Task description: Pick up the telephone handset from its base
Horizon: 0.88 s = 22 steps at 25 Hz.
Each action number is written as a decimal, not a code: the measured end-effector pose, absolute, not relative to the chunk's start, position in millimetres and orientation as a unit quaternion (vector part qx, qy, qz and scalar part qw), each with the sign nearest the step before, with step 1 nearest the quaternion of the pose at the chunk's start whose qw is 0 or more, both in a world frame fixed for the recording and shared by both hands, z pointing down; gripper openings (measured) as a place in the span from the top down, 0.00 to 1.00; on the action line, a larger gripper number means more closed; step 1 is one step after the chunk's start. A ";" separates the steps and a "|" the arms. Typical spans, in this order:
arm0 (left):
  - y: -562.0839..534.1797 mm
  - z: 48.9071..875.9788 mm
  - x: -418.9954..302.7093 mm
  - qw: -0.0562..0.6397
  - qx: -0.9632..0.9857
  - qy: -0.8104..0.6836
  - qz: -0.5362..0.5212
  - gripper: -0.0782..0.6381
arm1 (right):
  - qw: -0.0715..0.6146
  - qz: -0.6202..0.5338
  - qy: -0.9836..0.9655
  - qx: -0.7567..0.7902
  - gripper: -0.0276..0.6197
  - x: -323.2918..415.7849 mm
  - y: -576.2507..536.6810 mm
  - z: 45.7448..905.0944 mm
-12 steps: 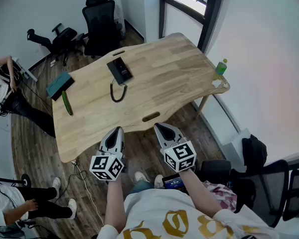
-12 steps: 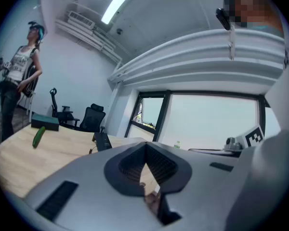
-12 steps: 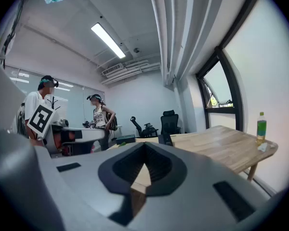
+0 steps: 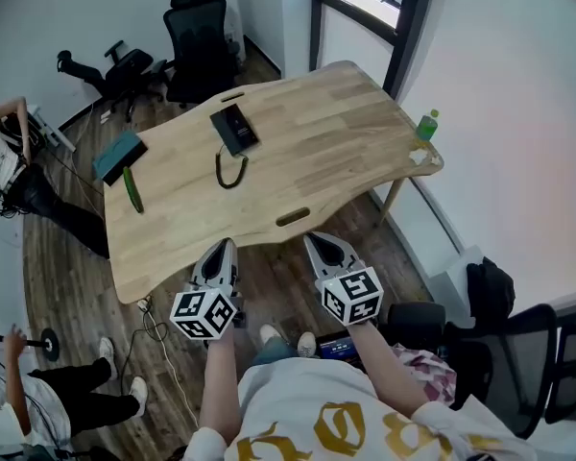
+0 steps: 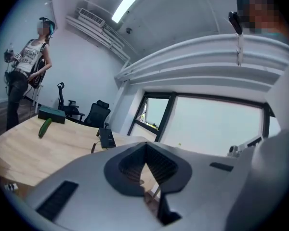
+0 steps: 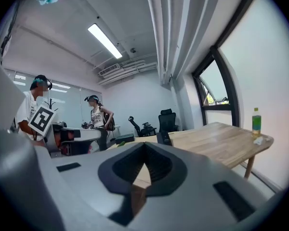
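One telephone (image 4: 234,129) far beyond right gripper (image 4: 319,242)

I noted a cucumber (image 4: 132,189) near a teal box (image 4: 118,156) on the wooden table (image 4: 317,152), and a green bottle (image 4: 426,126) at its corner.

The table (image 4: 336,133) is pale wood, smooth, with a soft shine. The floor (image 4: 67,267) is dark wood boards. The telephone (image 4: 234,128) is black plastic. The left gripper (image 4: 226,246) and right gripper (image 4: 313,239) are grey, matt plastic. The bottle (image 4: 426,126) is green plastic.
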<state>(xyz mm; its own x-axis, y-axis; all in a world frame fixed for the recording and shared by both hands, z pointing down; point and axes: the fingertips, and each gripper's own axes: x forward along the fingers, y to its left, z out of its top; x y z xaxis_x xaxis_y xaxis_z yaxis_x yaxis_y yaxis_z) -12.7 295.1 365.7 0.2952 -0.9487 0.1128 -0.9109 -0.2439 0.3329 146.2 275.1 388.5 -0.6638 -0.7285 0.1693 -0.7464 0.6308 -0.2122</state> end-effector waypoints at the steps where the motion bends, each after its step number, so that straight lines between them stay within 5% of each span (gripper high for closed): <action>1: 294.0 364.5 -15.6 0.173 0.783 -0.593 -0.067 0.88 | 0.035 0.142 -0.901 0.408 0.95 144.9 273.1 391.2; 12: 232.5 378.6 -55.7 0.212 0.767 -0.596 -0.108 0.88 | 0.060 0.154 -0.901 0.400 0.95 111.9 212.0 410.7; 22: 73.8 407.6 -117.4 0.217 0.769 -0.597 -0.064 0.88 | 0.072 0.190 -0.884 0.421 0.95 56.9 48.7 433.3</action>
<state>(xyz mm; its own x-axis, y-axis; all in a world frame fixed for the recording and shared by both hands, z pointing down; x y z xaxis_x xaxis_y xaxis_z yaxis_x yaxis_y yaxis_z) -117.4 73.8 407.6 0.2781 -0.9468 0.1618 -0.8915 -0.1917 0.4106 56.9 48.7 433.3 -0.6348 -0.7171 0.2876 -0.7719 0.5729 -0.2754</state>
